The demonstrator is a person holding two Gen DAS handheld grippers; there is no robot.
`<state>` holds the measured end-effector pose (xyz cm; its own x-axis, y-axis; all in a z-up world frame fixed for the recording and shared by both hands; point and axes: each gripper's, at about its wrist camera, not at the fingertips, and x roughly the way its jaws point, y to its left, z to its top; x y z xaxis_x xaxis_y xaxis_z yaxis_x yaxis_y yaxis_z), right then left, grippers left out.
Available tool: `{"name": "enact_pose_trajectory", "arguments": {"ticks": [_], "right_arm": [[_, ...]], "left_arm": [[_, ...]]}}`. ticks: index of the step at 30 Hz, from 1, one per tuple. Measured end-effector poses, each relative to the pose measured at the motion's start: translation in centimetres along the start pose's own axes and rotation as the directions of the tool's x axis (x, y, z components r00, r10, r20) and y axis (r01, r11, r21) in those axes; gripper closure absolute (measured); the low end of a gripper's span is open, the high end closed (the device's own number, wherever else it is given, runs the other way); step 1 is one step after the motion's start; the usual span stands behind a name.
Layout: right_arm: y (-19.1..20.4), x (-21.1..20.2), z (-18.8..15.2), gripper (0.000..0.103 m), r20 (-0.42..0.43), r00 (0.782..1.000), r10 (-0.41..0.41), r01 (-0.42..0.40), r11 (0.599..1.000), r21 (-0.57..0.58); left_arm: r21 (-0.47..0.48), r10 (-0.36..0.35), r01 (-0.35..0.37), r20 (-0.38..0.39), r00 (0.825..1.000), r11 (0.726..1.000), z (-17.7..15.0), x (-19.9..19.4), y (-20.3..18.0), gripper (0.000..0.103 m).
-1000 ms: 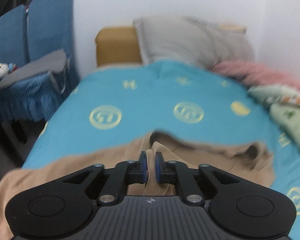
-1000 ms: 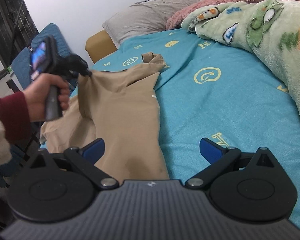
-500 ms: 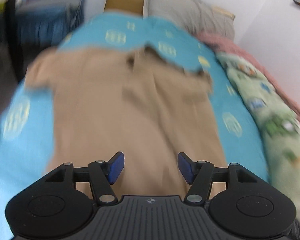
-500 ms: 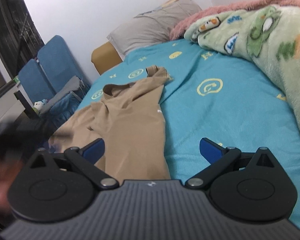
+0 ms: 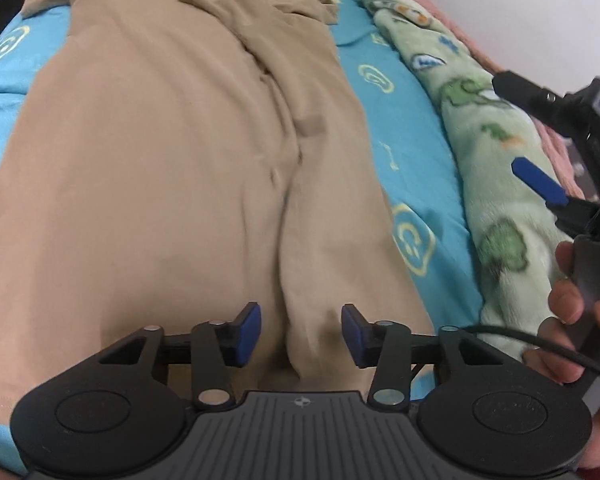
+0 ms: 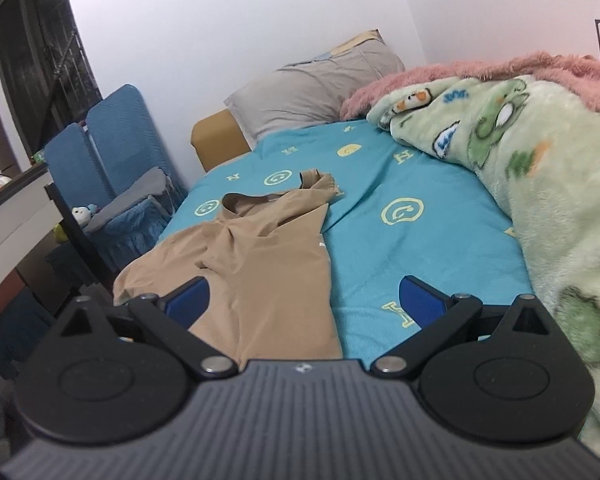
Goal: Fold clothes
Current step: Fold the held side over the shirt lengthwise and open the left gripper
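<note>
A smooth tan knit shirt lies creased lengthwise beneath the left gripper, jaws wide; the right gripper gapes beside it.

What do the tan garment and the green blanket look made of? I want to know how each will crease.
The tan garment looks like thin, matte knit, perhaps cotton jersey: it lies flat with soft, shallow wrinkles. The green blanket looks like plush fleece: a fuzzy nap and thick, rounded folds.

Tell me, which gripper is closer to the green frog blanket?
The right gripper. In the left wrist view it hangs right over the green frog blanket, jaws open. The left gripper hovers over the tan shirt, apart from the blanket.
</note>
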<state>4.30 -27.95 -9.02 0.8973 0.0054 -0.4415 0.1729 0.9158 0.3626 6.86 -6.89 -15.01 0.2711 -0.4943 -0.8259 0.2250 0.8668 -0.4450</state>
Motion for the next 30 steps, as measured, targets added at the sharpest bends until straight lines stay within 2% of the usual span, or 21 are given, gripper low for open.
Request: {"name": "enact_pose_trajectory", "arguments": {"ticks": [5,6,8,9,13,14,17,19,20,21,23,25,27,30], "right_arm": [[0.7,-2.2,-0.3,0.000,0.009,1.000,-0.002,0.002,1.000,-0.023],[0.8,-2.5,-0.3,0.000,0.010,1.000,-0.004,0.005,1.000,-0.029],[1.1,-2.3,-0.5,0.000,0.013,1.000,-0.019,0.020,0.999,-0.048],[1.2,-2.2,-0.5,0.000,0.014,1.000,-0.026,0.027,0.998,-0.057],[1.5,-2.3,-0.7,0.000,0.017,0.999,-0.041,0.042,0.996,-0.076],[1.5,-2.4,-0.8,0.000,0.019,0.999,-0.043,0.044,0.996,-0.080],[1.9,-3.0,-0.8,0.000,0.032,0.999,-0.029,0.032,0.995,-0.093],[2.3,-3.2,-0.8,0.000,0.036,0.999,-0.023,0.027,0.994,-0.106],[2.5,-3.3,-0.9,0.000,0.037,0.999,-0.022,0.026,0.993,-0.114],[2.7,-3.4,-0.9,0.000,0.037,0.999,-0.021,0.025,0.992,-0.121],[3.1,-3.8,-0.9,0.000,0.039,0.999,-0.017,0.022,0.991,-0.128],[3.3,-4.7,-0.5,0.000,0.048,0.999,-0.010,0.016,0.993,-0.120],[3.6,-6.0,-0.1,0.000,0.065,0.998,0.000,0.007,0.995,-0.104],[4.5,-8.6,1.3,0.000,0.104,0.994,0.017,-0.008,0.997,-0.079]], "left_arm": [[0.001,-0.016,0.016,-0.039,0.999,1.000,-0.9,0.3,0.2,0.060],[0.001,-0.019,0.019,-0.047,0.999,1.000,-1.0,0.4,0.2,0.064],[0.002,-0.041,0.041,-0.050,0.998,0.999,-1.1,0.0,0.3,0.077],[0.003,-0.062,0.062,-0.048,0.997,0.998,-1.0,-0.4,0.3,0.101],[0.008,-0.143,0.143,-0.041,0.989,0.990,-0.8,-1.7,0.3,0.100],[0.018,-0.140,0.140,-0.032,0.990,0.990,-0.9,-2.2,0.2,0.100],[0.025,-0.060,0.061,-0.055,0.997,0.998,-1.9,-1.9,0.5,0.100],[0.075,0.013,-0.009,-0.062,0.998,0.997,-2.3,-1.2,0.2,0.100],[0.094,0.017,-0.013,-0.051,0.999,0.995,-2.3,-1.3,0.0,0.099],[0.114,0.022,-0.017,-0.041,0.999,0.993,-2.3,-1.4,-0.3,0.098],[0.134,0.037,-0.037,0.000,0.999,0.990,-2.3,-2.3,-0.6,0.086],[0.157,0.057,-0.065,0.055,0.997,0.985,-2.3,-3.6,-1.0,0.059],[0.171,0.085,-0.105,0.120,0.989,0.980,-2.3,-5.4,-1.4,0.044],[0.153,0.139,-0.174,0.217,0.966,0.973,-2.0,-8.6,-2.6,0.027]]}}
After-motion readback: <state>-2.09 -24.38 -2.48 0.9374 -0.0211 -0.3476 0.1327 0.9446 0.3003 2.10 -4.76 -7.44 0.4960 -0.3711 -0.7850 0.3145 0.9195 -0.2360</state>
